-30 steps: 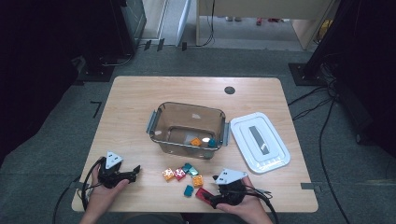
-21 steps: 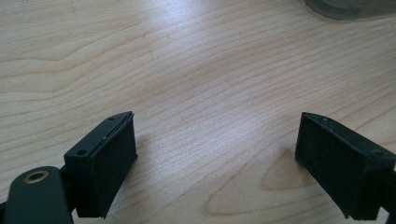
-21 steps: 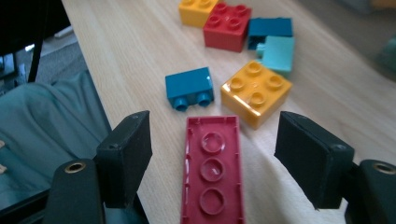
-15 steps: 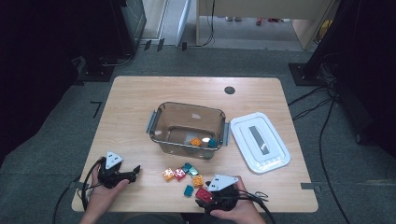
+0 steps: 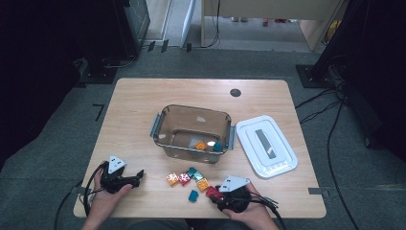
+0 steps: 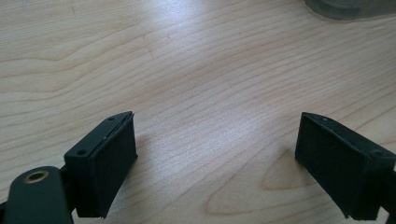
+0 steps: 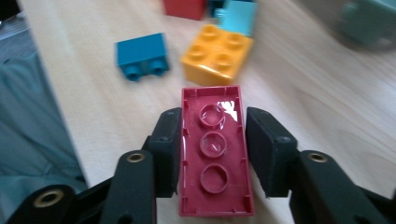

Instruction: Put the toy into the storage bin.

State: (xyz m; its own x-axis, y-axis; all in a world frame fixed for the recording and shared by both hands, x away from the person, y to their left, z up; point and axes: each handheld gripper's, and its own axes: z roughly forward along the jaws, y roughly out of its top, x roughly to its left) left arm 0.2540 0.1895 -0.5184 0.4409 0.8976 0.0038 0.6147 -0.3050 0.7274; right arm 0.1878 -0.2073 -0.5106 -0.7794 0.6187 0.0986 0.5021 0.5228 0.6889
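Two black jaws of the right gripper (image 7: 212, 154) are clamped on the long sides of a red brick (image 7: 215, 154), held underside up at the lower centre of the right gripper view, just short of the orange brick (image 7: 217, 53) and blue brick (image 7: 141, 55). Risk: the smooth, narrow plastic walls could pivot or slip between the pads during transfer toward the clear bin (image 5: 165, 125) at centre of the high view. Left gripper (image 6: 217, 163) rests with jaws wide apart over bare table (image 6: 196, 70).
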